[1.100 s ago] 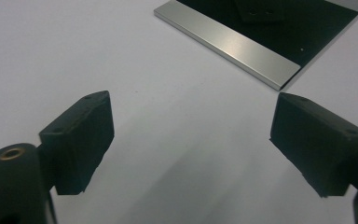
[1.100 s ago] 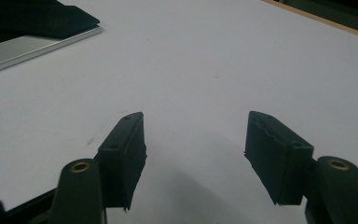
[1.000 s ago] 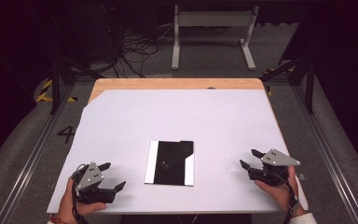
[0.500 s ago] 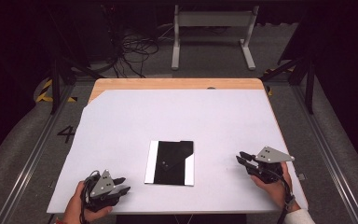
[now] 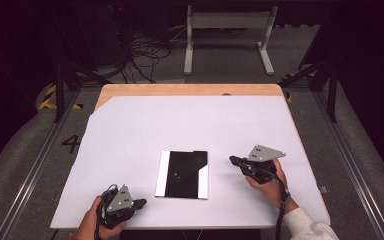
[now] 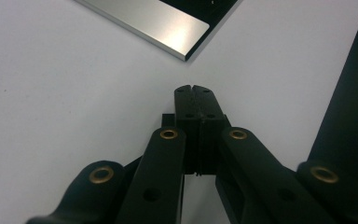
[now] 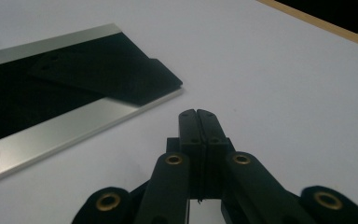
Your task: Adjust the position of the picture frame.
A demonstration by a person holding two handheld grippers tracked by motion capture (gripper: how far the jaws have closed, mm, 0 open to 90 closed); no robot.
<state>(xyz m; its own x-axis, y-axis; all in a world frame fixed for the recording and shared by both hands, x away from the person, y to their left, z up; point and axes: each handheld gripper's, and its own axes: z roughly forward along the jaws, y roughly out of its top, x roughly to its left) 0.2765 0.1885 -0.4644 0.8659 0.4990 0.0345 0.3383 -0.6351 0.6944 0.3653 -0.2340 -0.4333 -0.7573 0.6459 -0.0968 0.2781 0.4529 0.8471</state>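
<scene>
STATE: both sets of fingers have just pressed together, empty | ITEM: black-and-silver plate [image 5: 182, 174] flat on desk [image 5: 130, 130], between left gripper [image 5: 139, 203] and right gripper [image 5: 233, 160] | RISK: shut tips would shove the plate (thin, smooth) instead of gripping.

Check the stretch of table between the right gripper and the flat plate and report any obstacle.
Nothing visible stands between them. The right gripper, jaws shut and empty, points at the plate across bare white table. The left gripper sits apart near the plate's front corner.

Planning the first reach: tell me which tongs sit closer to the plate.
The right tongs, beside the black and silver plate at its right edge. The left tongs lie farther, near the table's front edge.
</scene>
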